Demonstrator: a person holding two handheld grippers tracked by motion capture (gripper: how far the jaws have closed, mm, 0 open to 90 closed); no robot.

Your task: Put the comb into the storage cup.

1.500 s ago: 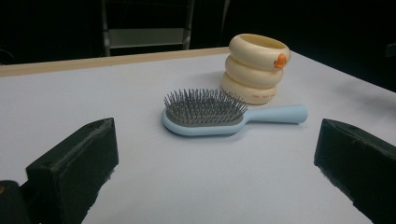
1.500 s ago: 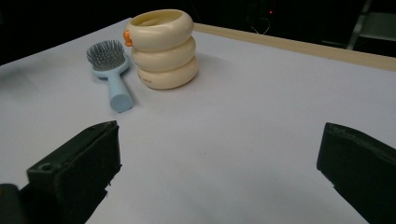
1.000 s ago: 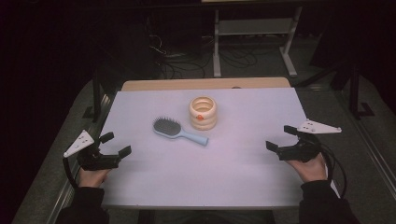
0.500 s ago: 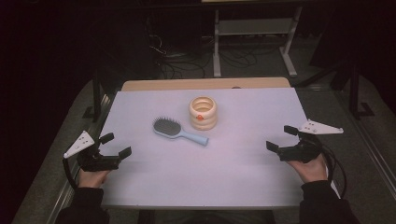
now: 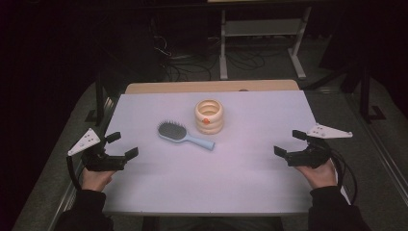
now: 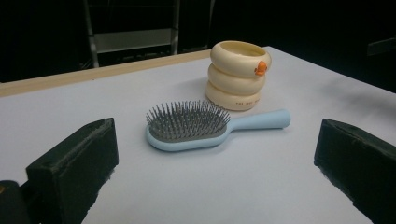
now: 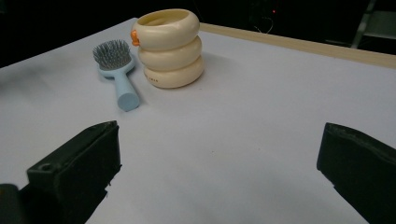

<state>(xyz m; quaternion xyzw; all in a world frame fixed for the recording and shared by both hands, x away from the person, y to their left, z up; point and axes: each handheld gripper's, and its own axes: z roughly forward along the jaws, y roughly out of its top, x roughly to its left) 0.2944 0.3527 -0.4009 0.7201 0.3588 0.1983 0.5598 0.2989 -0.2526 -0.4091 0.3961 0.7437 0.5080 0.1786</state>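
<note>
- While the brush (image 5: 183,134) lies bristles-up near the middle of the table (image 5: 240,187), both grippers sit well apart from it, one at each side edge.
- Left gripper (image 5: 121,145): held in a hand (image 5: 96,177) at the table's left edge, jaws spread wide with nothing between them. Seen from the cup (image 5: 209,116), it is well off to the left and nearer the person.
- Right gripper (image 5: 289,143): held in the other hand (image 5: 320,173) at the right edge, jaws likewise wide apart and holding nothing. It is well to the right of the cup and nearer the person.
- Brush: pale blue, with a dark bristle pad. It lies just left of the cup and slightly nearer the person; its head points away from the cup to the left, and its handle runs past the cup's near side.
- In the left gripper view the brush (image 6: 196,126) lies between the two jaws' lines, ahead of them, with the cup (image 6: 237,74) close behind its handle; whether they touch I cannot tell.
- In the right gripper view the brush (image 7: 116,70) is ahead and toward the left jaw, handle end nearest, just left of the cup (image 7: 169,46).
- Cup: cream, shaped like three stacked rings, upright, with a small orange mark at its rim.
</note>
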